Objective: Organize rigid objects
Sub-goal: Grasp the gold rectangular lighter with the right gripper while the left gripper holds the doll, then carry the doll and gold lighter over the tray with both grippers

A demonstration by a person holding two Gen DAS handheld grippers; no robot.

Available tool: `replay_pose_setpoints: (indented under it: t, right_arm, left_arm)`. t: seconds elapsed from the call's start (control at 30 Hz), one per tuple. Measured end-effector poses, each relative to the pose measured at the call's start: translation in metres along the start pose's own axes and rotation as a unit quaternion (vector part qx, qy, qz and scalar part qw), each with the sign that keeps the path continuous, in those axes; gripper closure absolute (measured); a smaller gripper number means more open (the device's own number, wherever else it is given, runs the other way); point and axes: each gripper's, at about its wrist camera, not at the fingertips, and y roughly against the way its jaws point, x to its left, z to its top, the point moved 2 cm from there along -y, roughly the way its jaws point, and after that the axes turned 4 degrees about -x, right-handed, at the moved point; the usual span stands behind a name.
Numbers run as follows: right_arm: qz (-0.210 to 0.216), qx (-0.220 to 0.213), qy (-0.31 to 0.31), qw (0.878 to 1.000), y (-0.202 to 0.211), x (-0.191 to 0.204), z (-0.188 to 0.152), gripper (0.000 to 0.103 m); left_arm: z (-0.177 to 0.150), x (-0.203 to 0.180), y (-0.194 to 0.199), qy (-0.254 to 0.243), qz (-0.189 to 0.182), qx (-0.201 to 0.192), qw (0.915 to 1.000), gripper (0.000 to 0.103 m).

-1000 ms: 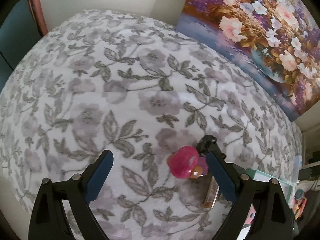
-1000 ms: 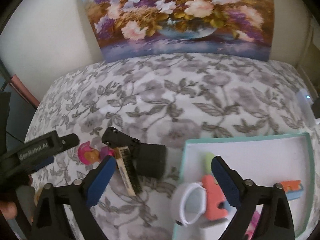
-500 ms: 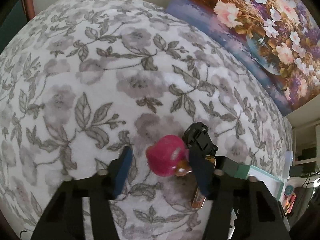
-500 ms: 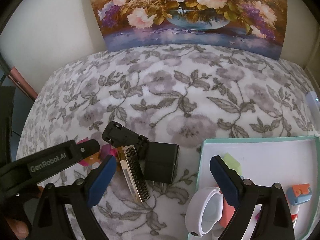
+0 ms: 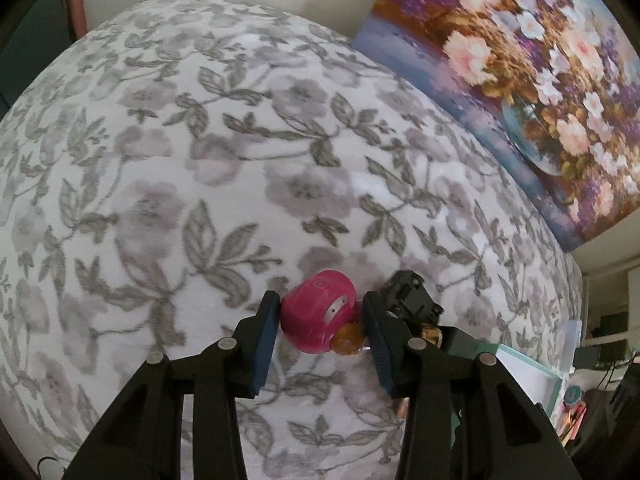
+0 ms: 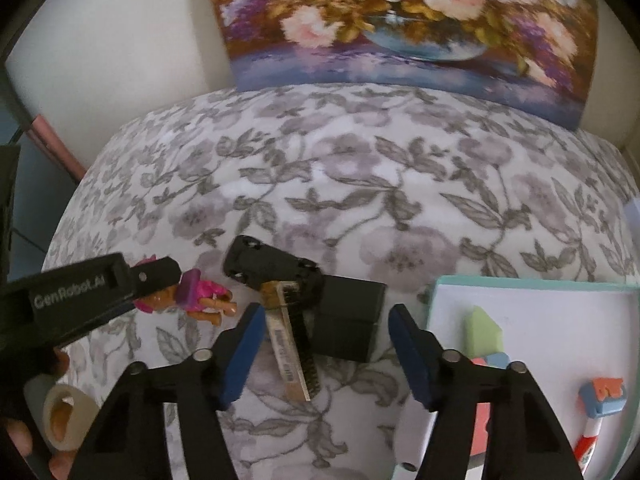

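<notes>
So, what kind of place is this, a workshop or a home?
Most likely a home, probably a bedroom. The objects lie on a soft floral blanket that looks like a bed cover, a flower painting leans against the wall behind it, and a small doll and household bits lie about.

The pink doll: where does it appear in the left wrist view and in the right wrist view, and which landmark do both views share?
Left wrist view: the pink doll sits low in the centre, clamped between the left gripper fingers.
Right wrist view: the pink doll lies at middle left on the floral blanket, its head hidden by the left gripper.
Shared landmark: the flower painting at the wall.
</notes>
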Motion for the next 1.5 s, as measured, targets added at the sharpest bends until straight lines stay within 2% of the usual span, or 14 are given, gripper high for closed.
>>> replay_pose_setpoints:
  t: [0.17, 0.27, 0.47, 0.7, 0.93, 1.23, 1.5]
  right_arm:
    - [0.011, 0.006, 0.028, 1.0, -0.006, 0.018, -0.003, 0.058]
    - [0.009, 0.016, 0.032, 0.999, -0.013, 0.023, -0.007, 0.063]
    - [-0.002, 0.017, 0.047, 0.999, -0.021, 0.031, -0.01, 0.066]
    - [-0.015, 0.037, 0.063, 0.997, -0.034, 0.036, -0.015, 0.077]
    - [-0.014, 0.042, 0.045, 0.998, -0.036, 0.03, -0.016, 0.086]
    - [0.017, 0.022, 0.007, 1.0, -0.009, 0.02, -0.004, 0.086]
    - [0.02, -0.011, -0.023, 0.999, 0.028, -0.005, 0.009, 0.086]
  left_arm:
    - [0.006, 0.016, 0.009, 0.013, 0.01, -0.014, 0.9998, 0.059]
    - [0.009, 0.022, 0.013, 0.018, 0.01, -0.019, 0.9996, 0.059]
    - [0.009, 0.027, 0.011, 0.023, 0.008, -0.014, 0.9996, 0.059]
    - [0.009, 0.028, 0.009, 0.027, 0.003, -0.009, 0.9996, 0.059]
    - [0.009, 0.032, 0.007, 0.031, 0.004, -0.007, 0.9995, 0.059]
    - [0.01, 0.023, 0.027, 0.023, 0.005, -0.031, 0.9993, 0.059]
    - [0.007, 0.001, 0.054, -0.002, 0.0, -0.059, 0.9982, 0.059]
